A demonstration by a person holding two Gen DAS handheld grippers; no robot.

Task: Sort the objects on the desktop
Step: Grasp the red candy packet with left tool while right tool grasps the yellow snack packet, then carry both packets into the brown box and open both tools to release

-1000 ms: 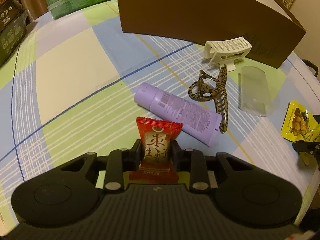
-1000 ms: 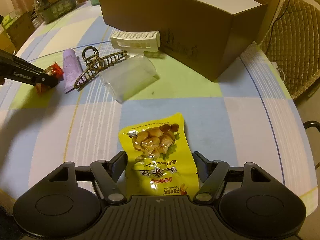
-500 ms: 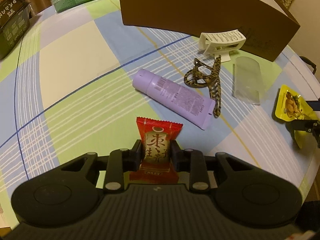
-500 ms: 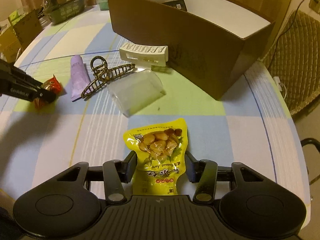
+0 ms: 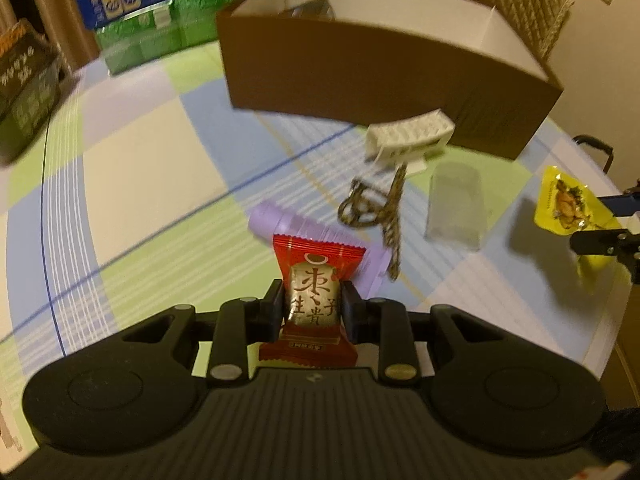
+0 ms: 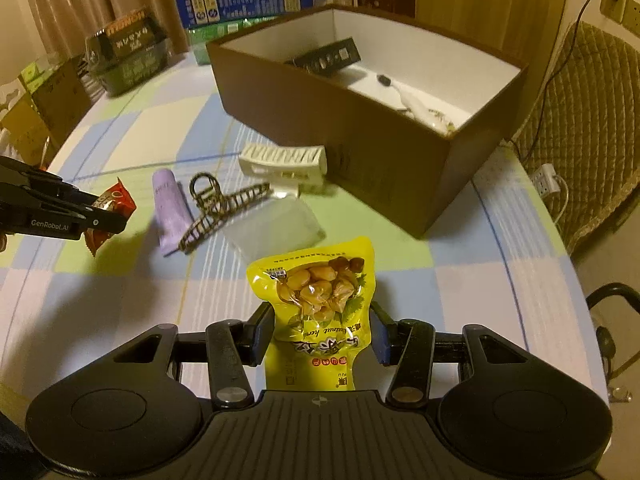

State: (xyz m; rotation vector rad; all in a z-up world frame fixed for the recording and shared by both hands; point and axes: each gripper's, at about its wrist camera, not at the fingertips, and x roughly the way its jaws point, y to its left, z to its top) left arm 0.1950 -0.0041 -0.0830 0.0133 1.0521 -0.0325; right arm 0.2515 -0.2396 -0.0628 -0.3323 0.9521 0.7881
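Observation:
My left gripper (image 5: 313, 305) is shut on a red candy packet (image 5: 314, 280) and holds it above the table; it also shows in the right wrist view (image 6: 114, 202). My right gripper (image 6: 322, 334) is shut on a yellow chestnut snack bag (image 6: 318, 296), lifted off the table; the bag also shows in the left wrist view (image 5: 566, 204). On the checked tablecloth lie a purple tube (image 6: 170, 210), a leopard-print hair claw (image 6: 222, 210), a white hair claw (image 6: 286, 162) and a clear plastic piece (image 6: 276, 230). A brown open box (image 6: 360, 128) stands behind them.
The box holds a dark remote-like item (image 6: 332, 58) and a white item (image 6: 414, 102). Stacked blue and green cartons (image 6: 244, 0) and a dark carton (image 6: 128, 50) stand at the table's far side. A quilted chair (image 6: 584, 120) is on the right.
Both grippers have risen with their packets, so the box's inside now shows. The right gripper closed on the yellow bag and lifted it. The things on the table have not moved.

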